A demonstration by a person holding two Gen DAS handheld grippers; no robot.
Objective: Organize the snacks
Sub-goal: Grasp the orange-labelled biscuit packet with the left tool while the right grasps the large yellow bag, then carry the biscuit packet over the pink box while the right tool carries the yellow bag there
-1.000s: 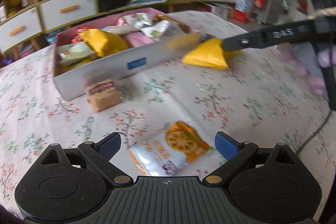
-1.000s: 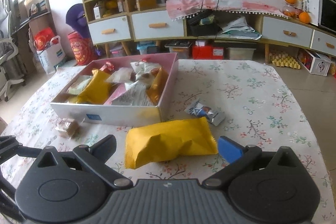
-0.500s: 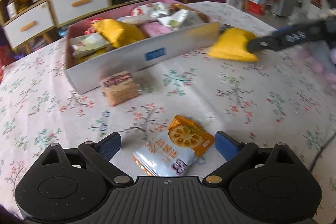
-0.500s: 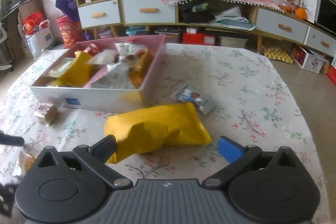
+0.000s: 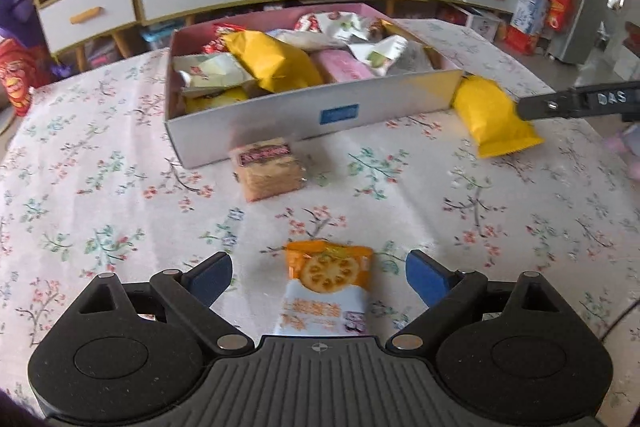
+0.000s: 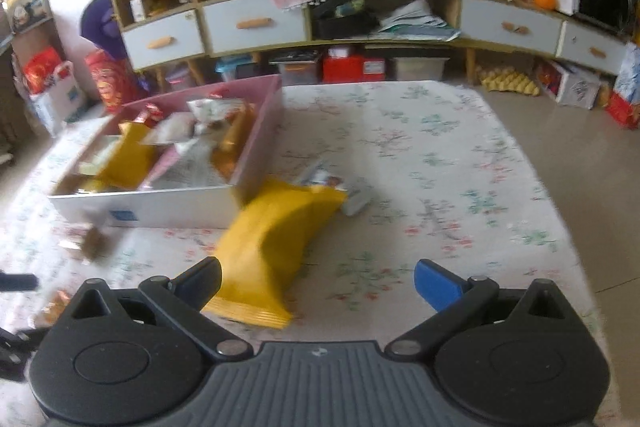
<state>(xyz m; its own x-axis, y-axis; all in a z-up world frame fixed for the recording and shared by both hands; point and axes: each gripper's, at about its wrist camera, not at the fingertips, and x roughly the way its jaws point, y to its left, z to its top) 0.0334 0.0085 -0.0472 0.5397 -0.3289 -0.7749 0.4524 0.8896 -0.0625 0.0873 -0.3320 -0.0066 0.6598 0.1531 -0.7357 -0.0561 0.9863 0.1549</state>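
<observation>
An orange-and-white cracker packet (image 5: 326,287) lies on the flowered tablecloth between the fingers of my left gripper (image 5: 320,267). Its jaws are closing, and the pads stand clear of the packet on both sides. My right gripper (image 6: 316,269) is open over a yellow snack bag (image 6: 276,239). The bag lies slanted toward the box corner, its near end against the left finger. The white box (image 5: 280,119) with a pink inside holds several snacks. In the left wrist view the yellow bag (image 5: 490,121) lies by the box's right corner.
A brown biscuit packet (image 5: 268,169) lies just in front of the box. A small silver packet (image 6: 356,195) lies behind the yellow bag. Cabinets with drawers (image 6: 256,23) stand beyond the table. The table's right edge (image 6: 560,211) drops to the floor.
The cracker packet now lies straight between the left jaws instead of slanted. The yellow bag has swung from lying crosswise to pointing at the box corner, toward the right gripper's left finger.
</observation>
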